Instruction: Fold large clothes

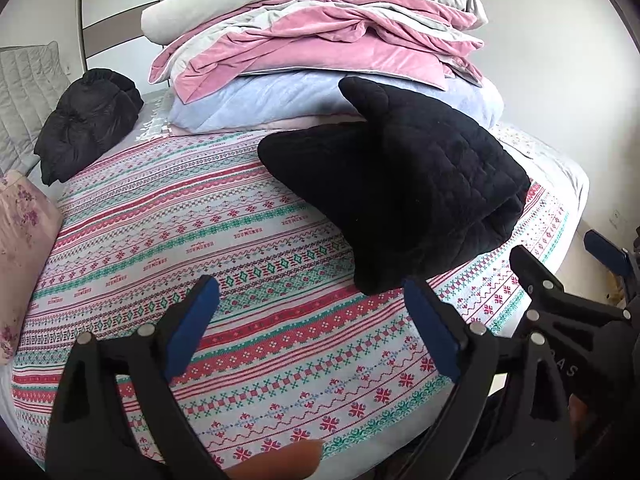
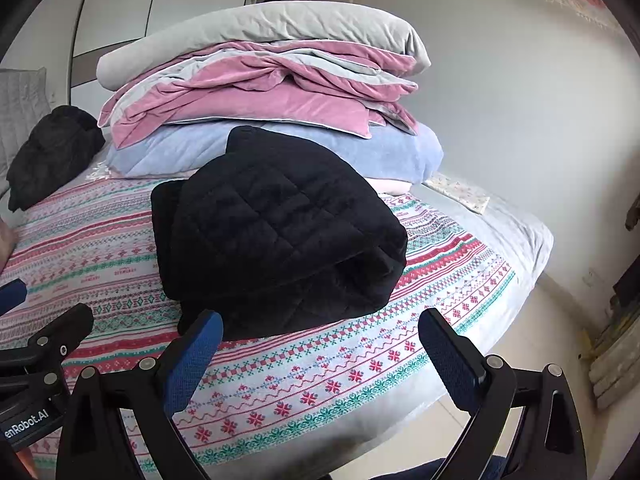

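A black quilted garment (image 1: pixel 404 188) lies folded into a thick bundle on the patterned bed sheet (image 1: pixel 248 280); it also shows in the right wrist view (image 2: pixel 276 232), with one corner standing up at the back. My left gripper (image 1: pixel 312 320) is open and empty, just in front of the bundle's near left corner. My right gripper (image 2: pixel 320 344) is open and empty, hovering just in front of the bundle's near edge. The right gripper also shows at the right edge of the left wrist view (image 1: pixel 560 300).
A tall stack of folded pink, grey and blue quilts (image 1: pixel 320 60) stands behind the garment. A second black garment (image 1: pixel 88 120) lies crumpled at the back left. A floral pillow (image 1: pixel 20 248) is at the left. The bed's right edge (image 2: pixel 532 264) drops to the floor by the wall.
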A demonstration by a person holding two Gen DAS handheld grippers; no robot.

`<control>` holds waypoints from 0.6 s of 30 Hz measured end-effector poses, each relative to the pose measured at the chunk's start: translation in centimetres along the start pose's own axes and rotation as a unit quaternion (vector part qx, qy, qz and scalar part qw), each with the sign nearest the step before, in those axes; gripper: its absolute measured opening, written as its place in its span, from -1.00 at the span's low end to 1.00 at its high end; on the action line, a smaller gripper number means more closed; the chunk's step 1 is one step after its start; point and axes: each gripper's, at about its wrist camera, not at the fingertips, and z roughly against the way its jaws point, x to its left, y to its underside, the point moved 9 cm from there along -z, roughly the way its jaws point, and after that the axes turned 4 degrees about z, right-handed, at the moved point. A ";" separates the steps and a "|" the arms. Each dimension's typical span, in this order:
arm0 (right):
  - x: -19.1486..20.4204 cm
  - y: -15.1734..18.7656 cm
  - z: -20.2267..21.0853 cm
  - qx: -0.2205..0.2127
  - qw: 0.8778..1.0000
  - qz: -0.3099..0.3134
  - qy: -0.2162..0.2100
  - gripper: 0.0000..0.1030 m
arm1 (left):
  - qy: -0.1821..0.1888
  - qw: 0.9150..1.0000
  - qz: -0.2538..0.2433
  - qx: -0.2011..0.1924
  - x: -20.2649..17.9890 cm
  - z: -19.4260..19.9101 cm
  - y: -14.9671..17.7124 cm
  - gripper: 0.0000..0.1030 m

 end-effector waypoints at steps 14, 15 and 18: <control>-0.3 0.1 -0.1 0.001 1.000 -0.001 0.002 0.93 | 0.002 1.000 -0.002 0.002 0.0 0.0 0.1 0.83; -0.2 0.1 -0.1 0.000 1.000 -0.002 0.002 0.93 | 0.002 1.000 -0.002 0.002 -0.1 0.0 0.1 0.83; -0.3 0.0 -0.1 0.001 1.000 -0.002 0.002 0.93 | 0.002 1.000 -0.001 0.002 -0.1 0.0 0.1 0.84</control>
